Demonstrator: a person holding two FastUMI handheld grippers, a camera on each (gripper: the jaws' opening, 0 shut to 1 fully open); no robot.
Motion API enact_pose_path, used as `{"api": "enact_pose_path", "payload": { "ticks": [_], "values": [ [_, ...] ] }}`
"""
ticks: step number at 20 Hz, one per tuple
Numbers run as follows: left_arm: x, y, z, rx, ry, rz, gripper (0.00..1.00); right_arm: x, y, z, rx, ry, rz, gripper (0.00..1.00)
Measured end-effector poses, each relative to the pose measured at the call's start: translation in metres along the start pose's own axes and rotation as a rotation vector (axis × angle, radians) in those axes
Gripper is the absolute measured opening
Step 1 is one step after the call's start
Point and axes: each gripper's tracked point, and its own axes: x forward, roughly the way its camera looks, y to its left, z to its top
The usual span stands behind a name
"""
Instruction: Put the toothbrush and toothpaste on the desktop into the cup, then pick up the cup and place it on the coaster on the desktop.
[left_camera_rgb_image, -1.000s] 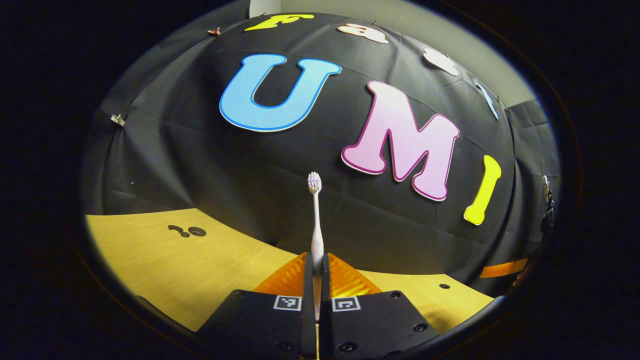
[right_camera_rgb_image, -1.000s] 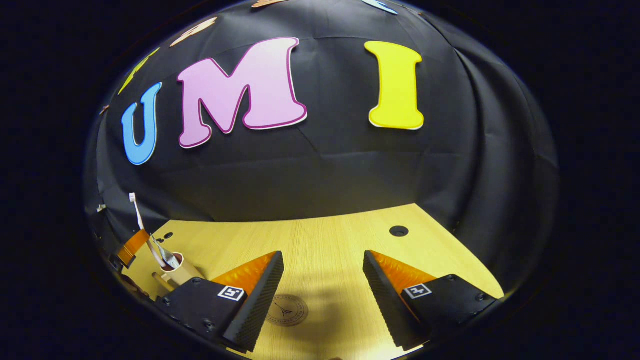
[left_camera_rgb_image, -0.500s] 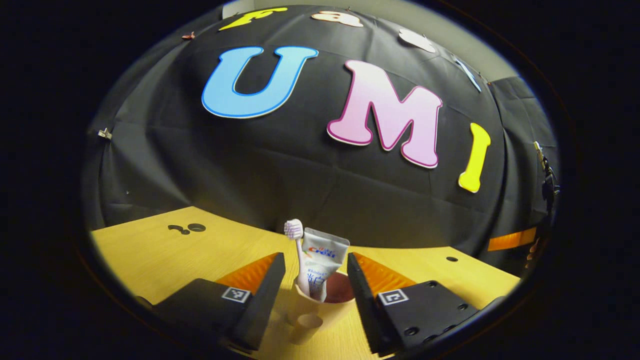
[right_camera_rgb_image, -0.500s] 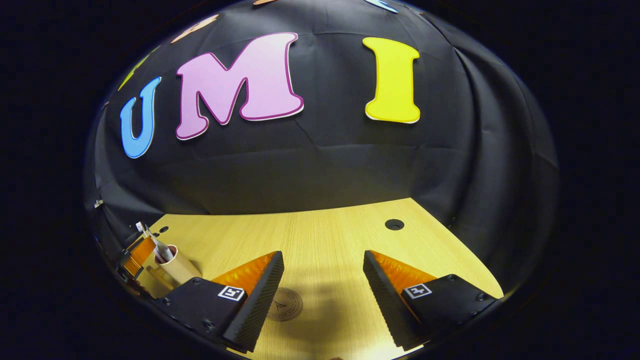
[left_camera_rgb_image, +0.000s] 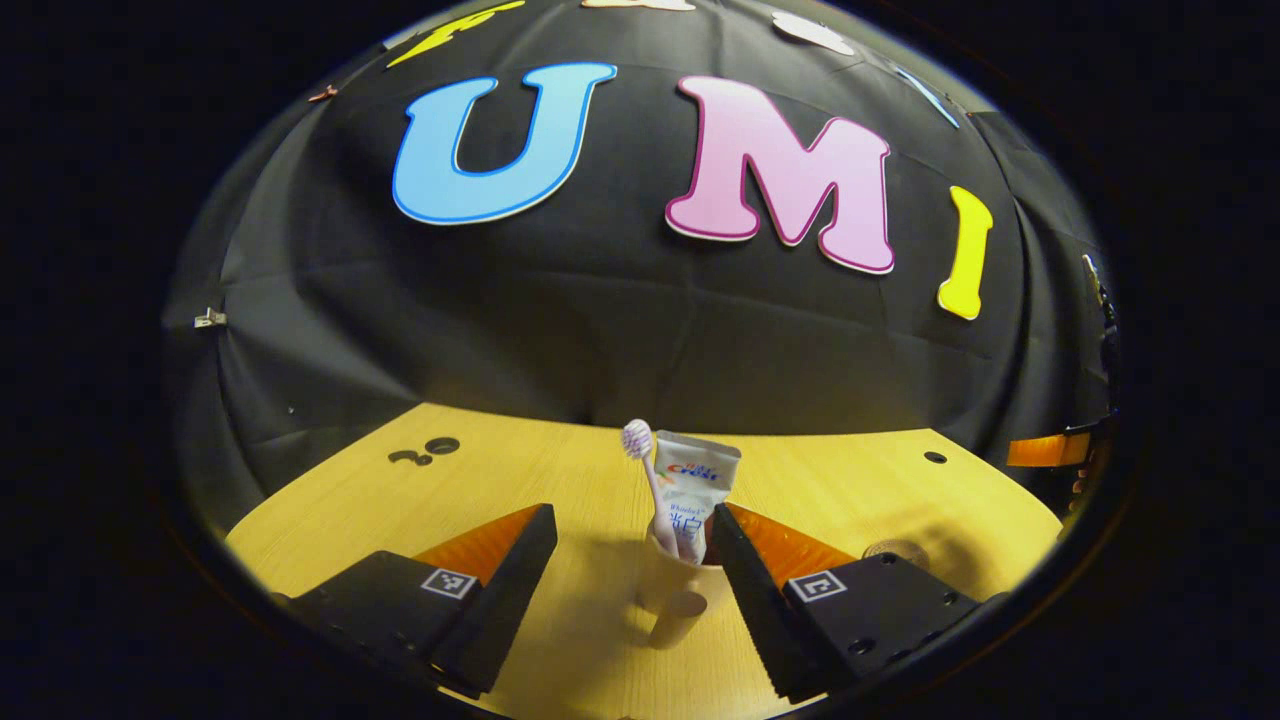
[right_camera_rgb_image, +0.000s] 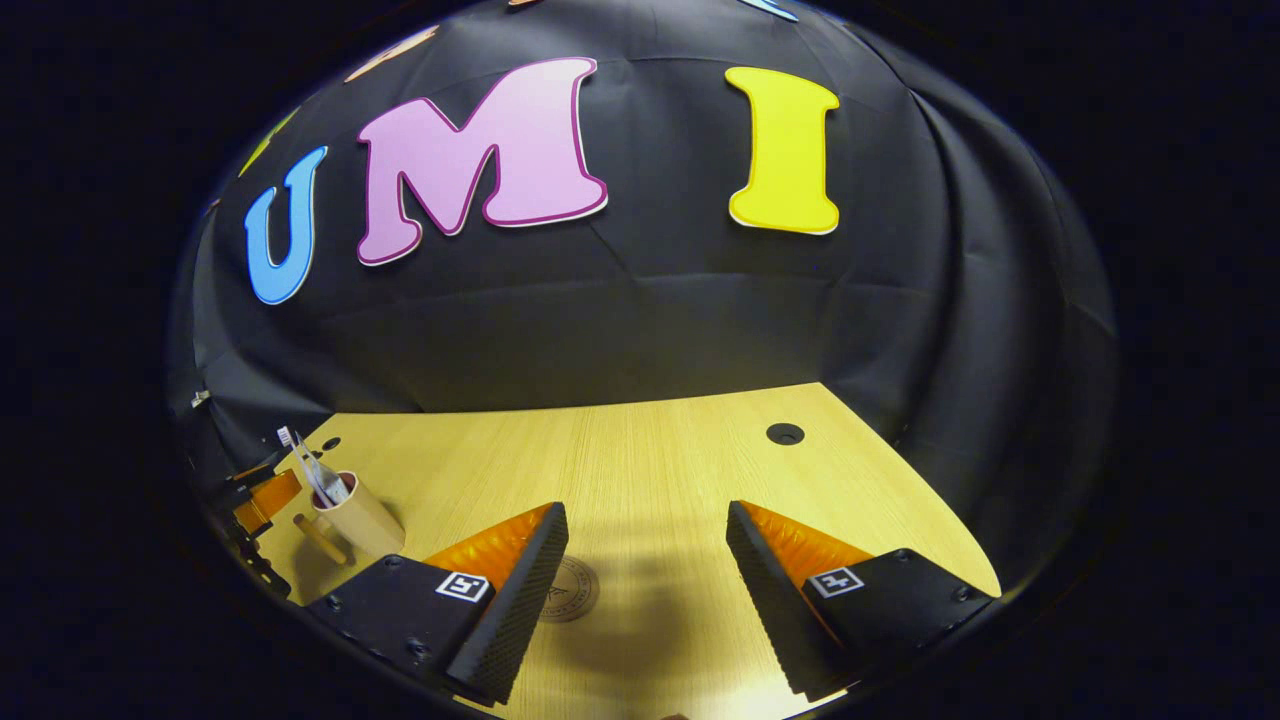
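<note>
In the left gripper view, the left gripper (left_camera_rgb_image: 630, 540) stands wide open with nothing between its fingers. Just beyond its tips, at 12 o'clock, the cup (left_camera_rgb_image: 672, 590) stands upright on the desk (left_camera_rgb_image: 330, 500), apart from both fingers, its handle toward the camera. The toothbrush (left_camera_rgb_image: 648, 480) and the toothpaste (left_camera_rgb_image: 690, 495) stand in it, bristles up, the brush left of the tube. At 2 o'clock, the coaster (left_camera_rgb_image: 897, 549) lies flat, partly hidden behind the right finger.

In the right gripper view, the right gripper (right_camera_rgb_image: 646, 575) is wide open and holds nothing. The coaster (right_camera_rgb_image: 572, 590) lies by its left finger, at about 11 o'clock. The cup (right_camera_rgb_image: 352, 520) sits far off at 9 o'clock.
</note>
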Motion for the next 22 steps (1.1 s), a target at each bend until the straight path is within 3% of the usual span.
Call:
{"api": "enact_pose_path", "payload": {
  "ticks": [7, 14, 22],
  "values": [
    [-0.009, -0.01, -0.017, -0.102, 0.247, -0.061, 0.97, -0.013, -0.014, -0.003, 0.042, 0.026, -0.012, 0.98],
    [-0.006, -0.019, -0.05, -0.071, 0.473, -0.1, 0.97, -0.029, -0.016, -0.013, 0.054, 0.057, 0.02, 0.98],
    [0.014, -0.019, -0.079, 0.029, 0.796, -0.126, 0.96, -0.052, -0.047, -0.04, 0.124, 0.11, -0.046, 0.98]
  ]
}}
